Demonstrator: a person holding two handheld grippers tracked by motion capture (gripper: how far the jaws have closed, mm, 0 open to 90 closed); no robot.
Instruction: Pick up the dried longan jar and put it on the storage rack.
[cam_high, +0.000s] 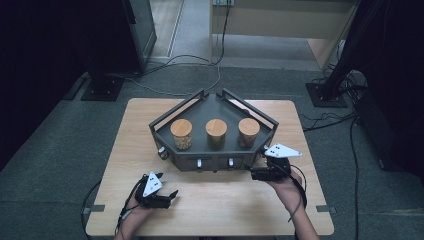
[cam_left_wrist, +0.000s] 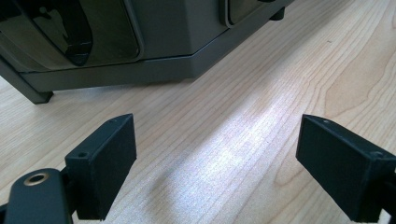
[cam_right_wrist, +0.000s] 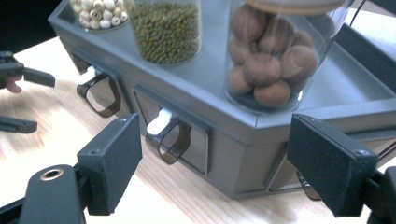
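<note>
A grey angular rack (cam_high: 162, 121) stands mid-table with three wooden-lidded glass jars on its shelf: pale beads (cam_high: 181, 134), green beans (cam_high: 216, 133) and brown balls (cam_high: 248, 131). Small drawers with white knobs (cam_high: 199, 163) line its front. My right gripper (cam_high: 253, 174) sits open at the rack's front right corner. In the right gripper view its jaws (cam_right_wrist: 212, 154) frame that corner below the brown-ball jar (cam_right_wrist: 271, 56), beside a drawer handle (cam_right_wrist: 163, 128). My left gripper (cam_high: 172, 196) rests open above bare wood (cam_left_wrist: 215, 144), short of the rack's base (cam_left_wrist: 163, 60).
The wooden table (cam_high: 135, 145) has bare strips left and right of the rack and along the front edge. Cables trail over the grey floor (cam_high: 60, 145) behind. Black stand bases (cam_high: 102, 90) flank the table's far corners.
</note>
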